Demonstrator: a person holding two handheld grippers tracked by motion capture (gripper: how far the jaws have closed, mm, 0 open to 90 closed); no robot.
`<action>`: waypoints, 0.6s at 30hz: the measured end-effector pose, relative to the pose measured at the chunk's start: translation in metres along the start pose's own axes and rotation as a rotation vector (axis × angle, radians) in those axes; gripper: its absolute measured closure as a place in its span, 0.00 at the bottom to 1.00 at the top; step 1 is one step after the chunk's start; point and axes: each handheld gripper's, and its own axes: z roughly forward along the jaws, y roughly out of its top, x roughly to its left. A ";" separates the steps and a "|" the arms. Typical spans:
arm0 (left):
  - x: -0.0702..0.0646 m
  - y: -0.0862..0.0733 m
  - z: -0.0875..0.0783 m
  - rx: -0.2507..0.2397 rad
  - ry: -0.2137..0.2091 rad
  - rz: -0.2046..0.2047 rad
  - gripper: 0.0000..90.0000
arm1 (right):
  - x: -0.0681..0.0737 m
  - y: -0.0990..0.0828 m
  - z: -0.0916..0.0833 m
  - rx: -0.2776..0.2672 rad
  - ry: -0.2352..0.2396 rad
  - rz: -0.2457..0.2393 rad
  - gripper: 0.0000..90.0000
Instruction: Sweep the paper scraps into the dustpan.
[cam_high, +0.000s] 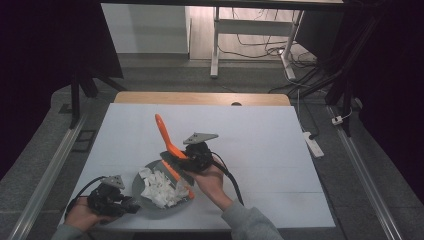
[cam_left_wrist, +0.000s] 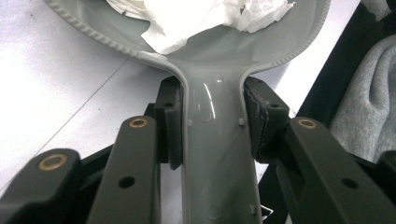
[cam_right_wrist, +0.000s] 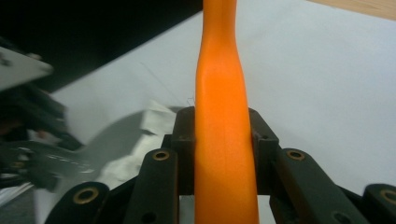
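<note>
A grey dustpan (cam_high: 137, 185) lies near the table's front edge, holding a heap of white paper scraps (cam_high: 160, 189). My left gripper (cam_high: 131, 205) is shut on the dustpan's handle. In the left gripper view the pads (cam_left_wrist: 172, 126) press both sides of the grey handle (cam_left_wrist: 212, 154), with the paper scraps (cam_left_wrist: 196, 18) in the pan beyond. My right gripper (cam_high: 180, 155) is shut on an orange brush (cam_high: 164, 132). Its handle points up and away, and its head (cam_high: 180, 177) slants down over the pan's right side. The orange handle (cam_right_wrist: 222, 70) rises between the right gripper's (cam_right_wrist: 224, 135) pads.
The white table top (cam_high: 260, 150) stretches right and back from the pan to a wooden far edge (cam_high: 200, 98). A power strip (cam_high: 314, 144) lies on the floor at the right. A grey sleeve (cam_left_wrist: 369, 93) is beside the left gripper.
</note>
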 end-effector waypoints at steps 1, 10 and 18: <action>0.000 0.000 0.000 0.000 -0.001 0.000 0.69 | -0.003 -0.001 0.002 0.013 -0.021 -0.001 0.79; 0.000 0.000 0.001 0.002 -0.003 -0.002 0.69 | -0.024 -0.020 0.023 0.122 -0.134 0.009 0.79; -0.003 0.002 0.003 0.014 -0.001 0.001 0.68 | 0.009 -0.021 0.029 0.131 0.000 0.032 0.79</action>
